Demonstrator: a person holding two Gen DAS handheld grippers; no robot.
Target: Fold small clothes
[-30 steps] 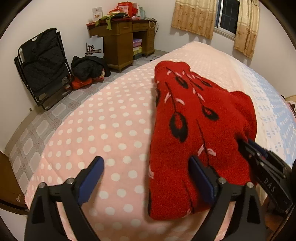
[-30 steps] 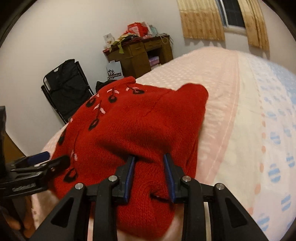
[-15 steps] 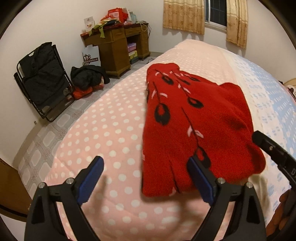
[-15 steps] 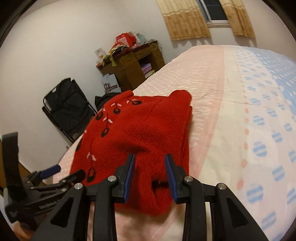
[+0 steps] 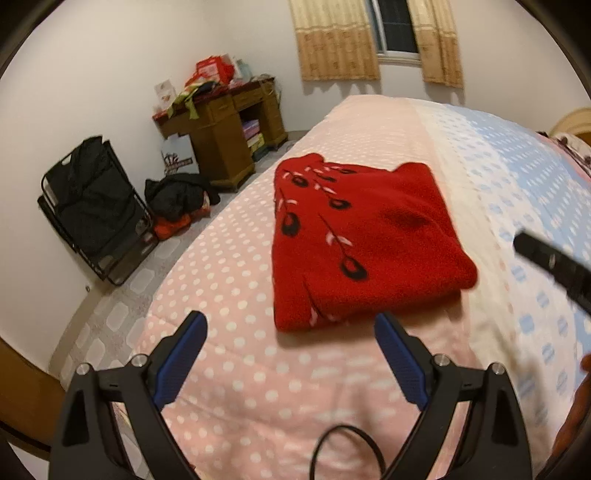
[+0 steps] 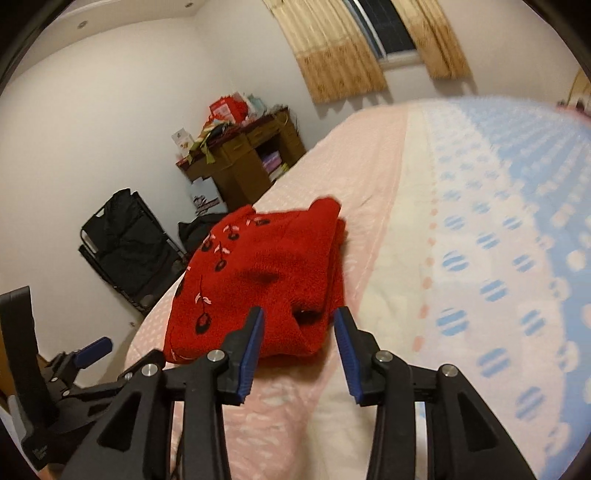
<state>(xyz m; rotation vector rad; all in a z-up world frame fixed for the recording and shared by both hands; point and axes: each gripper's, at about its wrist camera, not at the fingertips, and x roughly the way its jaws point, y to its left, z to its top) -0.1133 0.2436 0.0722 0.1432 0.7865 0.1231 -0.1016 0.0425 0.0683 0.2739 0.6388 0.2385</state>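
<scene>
Since a second ago both your grippers have backed off the red sweater [image 5: 365, 240]; the right one was pinching its near edge then and has let go.

Sweater: folded into a rough rectangle, flat on the pink dotted part of the bedspread [image 5: 240, 376], black-and-white sprig pattern along its left side. In the left wrist view it lies at 12 o'clock from the fingers, near edge just clear of the tips.

Your left gripper [image 5: 290, 350]: jaws spread wide, nothing between them, only bare spread below. A loop of black cable [image 5: 345, 443] shows at 6 o'clock.

Your right gripper [image 6: 299, 343]: jaws opening, part-way apart, empty; the sweater's near right corner sits just past the tips, at 12 o'clock, not touched.

Edges: sweater's right fold runs close to the pink-to-cream seam. Bed edge drops away at 9 o'clock to tiled floor [image 5: 110, 310].

Open room: wide bare spread at 2 to 4 o'clock, cream then blue dotted. Beyond the bed at 10 to 11 o'clock: black folding chair [image 5: 88, 206], dark heap of clothes [image 5: 177, 195], cluttered wooden desk [image 5: 225, 136]. Curtained window [image 5: 395, 33] at 12.
</scene>
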